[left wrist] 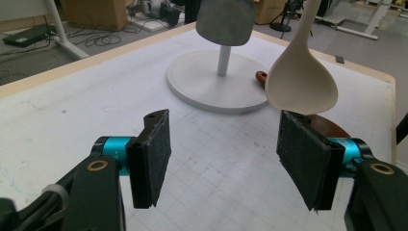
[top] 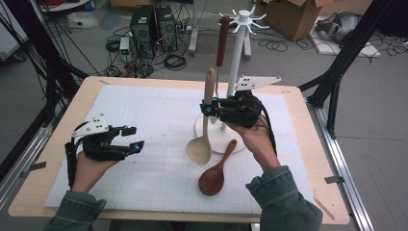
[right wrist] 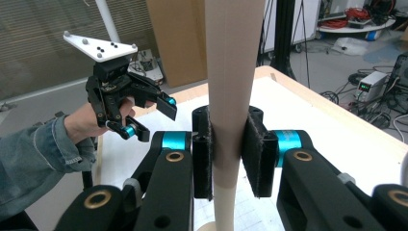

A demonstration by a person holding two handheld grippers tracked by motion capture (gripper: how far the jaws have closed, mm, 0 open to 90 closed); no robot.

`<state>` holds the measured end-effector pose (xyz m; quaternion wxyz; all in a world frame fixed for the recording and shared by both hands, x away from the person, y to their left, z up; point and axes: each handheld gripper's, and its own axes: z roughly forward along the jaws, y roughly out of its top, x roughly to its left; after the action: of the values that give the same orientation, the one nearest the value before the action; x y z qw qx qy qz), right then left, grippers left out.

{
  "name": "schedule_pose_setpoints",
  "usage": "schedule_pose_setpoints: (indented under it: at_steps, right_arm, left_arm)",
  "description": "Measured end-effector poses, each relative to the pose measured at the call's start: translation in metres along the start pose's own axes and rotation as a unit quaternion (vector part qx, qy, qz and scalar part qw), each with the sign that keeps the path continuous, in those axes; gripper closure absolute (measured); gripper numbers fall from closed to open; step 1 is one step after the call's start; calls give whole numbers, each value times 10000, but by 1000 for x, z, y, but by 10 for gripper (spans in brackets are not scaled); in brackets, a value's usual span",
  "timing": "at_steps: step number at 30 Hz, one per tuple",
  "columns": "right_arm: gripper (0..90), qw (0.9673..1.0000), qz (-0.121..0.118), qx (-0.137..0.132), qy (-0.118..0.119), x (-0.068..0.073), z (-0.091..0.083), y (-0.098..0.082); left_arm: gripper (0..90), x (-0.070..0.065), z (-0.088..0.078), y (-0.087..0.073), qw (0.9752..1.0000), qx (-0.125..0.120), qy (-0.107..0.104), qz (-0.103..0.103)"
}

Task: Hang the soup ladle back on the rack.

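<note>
A pale wooden spoon (top: 199, 149) hangs upright, bowl down, just above the white mat, with my right gripper (top: 208, 108) shut on its handle (right wrist: 231, 72). In the right gripper view both pads (right wrist: 255, 154) press the handle's sides. The spoon's bowl (left wrist: 300, 82) hangs in front of the white rack's round base (top: 221, 139). A dark brown spoon (top: 212, 179) lies on the mat by that base. My left gripper (top: 132, 138) hovers over the mat's left side, open, nothing between its pads (left wrist: 154, 154).
A spatula with a dark handle (top: 223, 33) hangs on the rack's post (top: 236, 62); its grey blade (left wrist: 225, 21) shows above the base (left wrist: 211, 82). My left gripper (right wrist: 149, 115) is in the right gripper view. The floor beyond holds computers, cables and cardboard boxes.
</note>
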<state>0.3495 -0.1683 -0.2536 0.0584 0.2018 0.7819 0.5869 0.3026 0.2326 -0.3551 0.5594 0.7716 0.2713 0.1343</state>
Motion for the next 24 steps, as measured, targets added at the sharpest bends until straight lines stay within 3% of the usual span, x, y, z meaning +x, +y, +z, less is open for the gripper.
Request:
schedule_pose_setpoints:
  at_steps: [11, 24]
  right_arm:
    - [761, 10000, -67, 1, 33, -8, -9, 14]
    - [761, 9999, -105, -97, 39, -18, -23, 35]
  left_arm:
    - [219, 11, -12, -8, 9995, 1, 299, -97]
    - [129, 18, -17, -12, 9981, -24, 570, -225]
